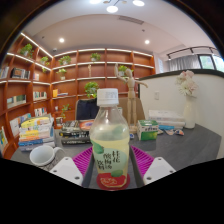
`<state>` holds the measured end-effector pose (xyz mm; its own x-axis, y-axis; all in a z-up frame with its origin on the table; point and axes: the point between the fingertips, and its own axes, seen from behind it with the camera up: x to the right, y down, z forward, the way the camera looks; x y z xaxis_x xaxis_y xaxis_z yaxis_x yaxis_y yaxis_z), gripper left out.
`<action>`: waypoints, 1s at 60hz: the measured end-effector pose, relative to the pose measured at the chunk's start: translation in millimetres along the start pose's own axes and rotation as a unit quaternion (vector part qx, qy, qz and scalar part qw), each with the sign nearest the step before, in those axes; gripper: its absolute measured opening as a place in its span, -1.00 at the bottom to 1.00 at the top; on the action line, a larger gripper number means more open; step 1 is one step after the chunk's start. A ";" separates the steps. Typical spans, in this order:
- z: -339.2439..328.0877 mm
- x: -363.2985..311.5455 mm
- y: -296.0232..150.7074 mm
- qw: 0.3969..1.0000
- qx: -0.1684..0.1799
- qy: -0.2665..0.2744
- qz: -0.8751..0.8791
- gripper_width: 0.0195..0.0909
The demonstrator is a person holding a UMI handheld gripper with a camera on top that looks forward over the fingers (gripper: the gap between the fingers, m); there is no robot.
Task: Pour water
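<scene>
A clear plastic bottle [110,135] with a white cap and a pale label bearing dark characters and a red fruit picture stands upright between my fingers. My gripper [110,168] is shut on the bottle, the magenta pads [84,160] pressing its lower body on both sides. The bottle holds a pale yellowish liquid. A small white cup [42,155] sits on the dark table [185,148] to the left, just beyond my left finger.
Stacked books [36,130] and boxes [75,128] lie along the table's far side, with a green box [149,128] right of the bottle. A white vase with flowers [188,100] stands far right. Wooden bookshelves [90,72] line the back wall.
</scene>
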<state>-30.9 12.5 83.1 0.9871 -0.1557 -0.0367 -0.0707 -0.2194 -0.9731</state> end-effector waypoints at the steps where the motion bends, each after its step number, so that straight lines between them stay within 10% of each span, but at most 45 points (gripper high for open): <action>1: -0.4 0.6 2.2 1.000 -0.004 0.001 -0.002 0.41; 5: -4.2 2.3 6.6 1.000 -0.016 0.005 -0.012 0.73; 60: -213.4 -45.3 -12.6 0.996 -0.026 -0.075 -0.028 0.71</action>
<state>-105.3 -183.2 145.6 0.9998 0.0027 -0.0195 -0.0180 -0.2740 -0.9616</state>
